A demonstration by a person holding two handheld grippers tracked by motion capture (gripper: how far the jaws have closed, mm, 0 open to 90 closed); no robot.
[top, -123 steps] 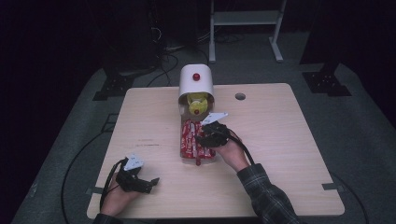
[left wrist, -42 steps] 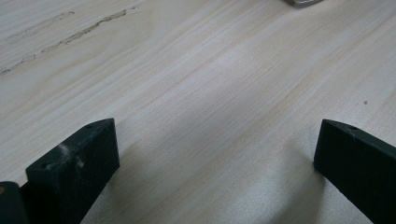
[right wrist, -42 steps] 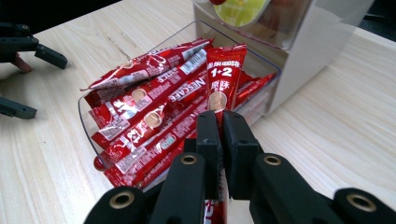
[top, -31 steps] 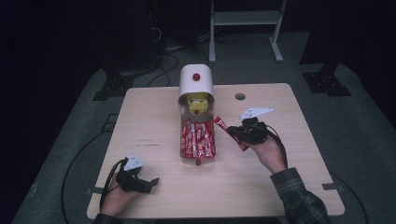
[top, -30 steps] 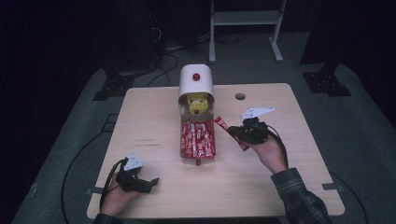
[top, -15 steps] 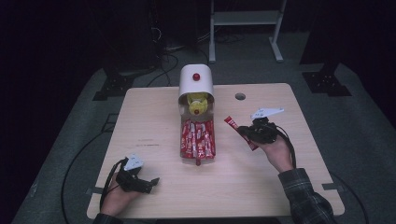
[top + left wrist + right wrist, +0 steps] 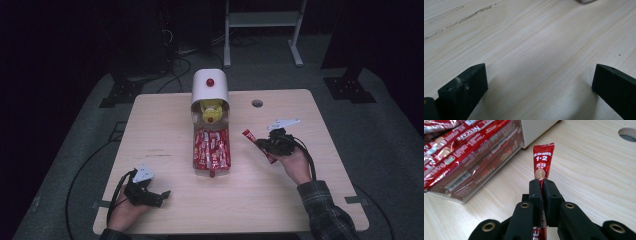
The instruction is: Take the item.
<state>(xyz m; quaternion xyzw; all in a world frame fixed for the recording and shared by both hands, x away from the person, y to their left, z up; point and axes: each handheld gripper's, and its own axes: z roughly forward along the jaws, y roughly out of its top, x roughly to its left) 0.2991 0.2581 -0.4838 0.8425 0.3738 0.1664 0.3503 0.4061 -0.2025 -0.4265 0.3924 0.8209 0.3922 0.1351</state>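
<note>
A white dispenser (image 7: 210,89) stands at the table's far middle with a clear tray (image 7: 212,148) of several red coffee sachets in front of it. My right gripper (image 7: 263,144) is to the right of the tray, shut on one red coffee sachet (image 7: 256,143). In the right gripper view the sachet (image 7: 543,159) sticks out past the closed jaws, just above the wood, with the tray (image 7: 465,150) at left. My left gripper (image 7: 161,195) rests near the table's front left corner, open. Its fingers (image 7: 464,91) stand wide apart over bare wood.
The wooden table (image 7: 165,130) has a round cable hole (image 7: 257,103) at the back right of the dispenser. A faint scuff mark (image 7: 157,154) lies on the left side. Beyond the table are dark floor, cables and a white stand (image 7: 260,20).
My right gripper has carried the sachet from the tray to the right and lowered it toward the table. The left gripper has stayed put.
</note>
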